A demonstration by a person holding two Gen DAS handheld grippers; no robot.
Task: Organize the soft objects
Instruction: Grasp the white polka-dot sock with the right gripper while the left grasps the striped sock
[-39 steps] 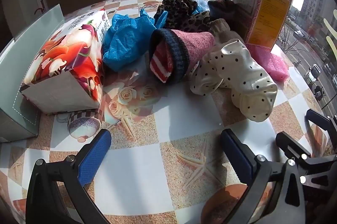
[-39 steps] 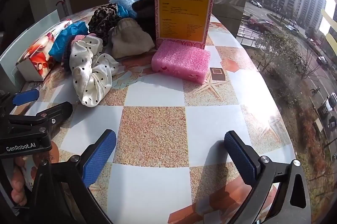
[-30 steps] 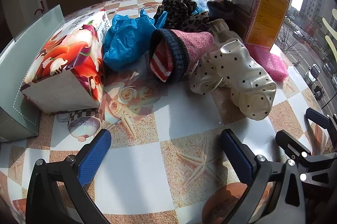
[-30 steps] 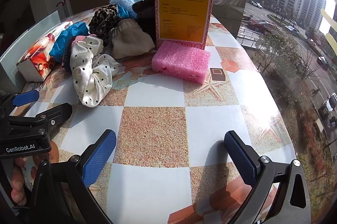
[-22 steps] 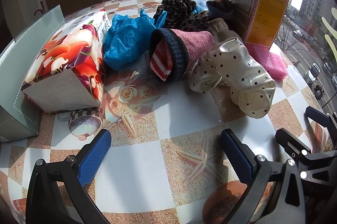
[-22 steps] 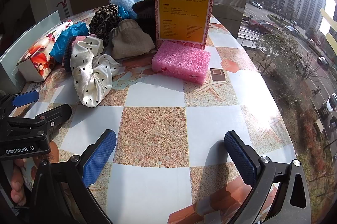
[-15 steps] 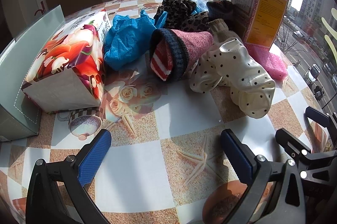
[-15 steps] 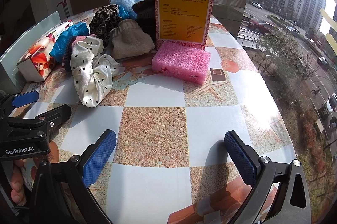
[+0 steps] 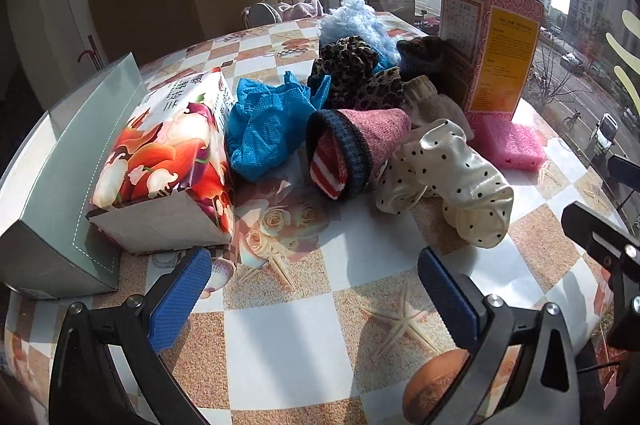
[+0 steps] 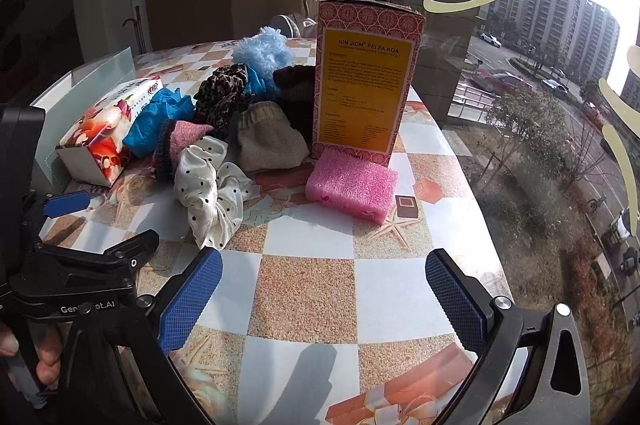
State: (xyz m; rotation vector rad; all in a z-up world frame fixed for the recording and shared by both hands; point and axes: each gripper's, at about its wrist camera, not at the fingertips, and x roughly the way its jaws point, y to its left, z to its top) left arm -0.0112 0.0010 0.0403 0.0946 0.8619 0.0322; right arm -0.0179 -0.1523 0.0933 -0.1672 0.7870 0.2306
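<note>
A pile of soft things lies on the checkered table [image 9: 280, 345]: a white dotted scrunchie [image 9: 448, 181] [image 10: 212, 193], a pink knit sock with a dark cuff [image 9: 356, 149], a blue crumpled cloth [image 9: 264, 121], a leopard scrunchie [image 9: 352, 73], a beige sock [image 10: 268, 141], a fluffy light-blue piece [image 10: 262, 53] and a pink sponge [image 10: 352, 185]. My left gripper [image 9: 316, 297] is open and empty, short of the pile. My right gripper [image 10: 324, 297] is open and empty, over bare table in front of the sponge.
A flowered tissue box [image 9: 168, 161] and a grey box [image 9: 60, 193] stand at the left. A tall pink-and-yellow carton [image 10: 364, 81] stands behind the sponge. The table edge drops off at the right, by the window.
</note>
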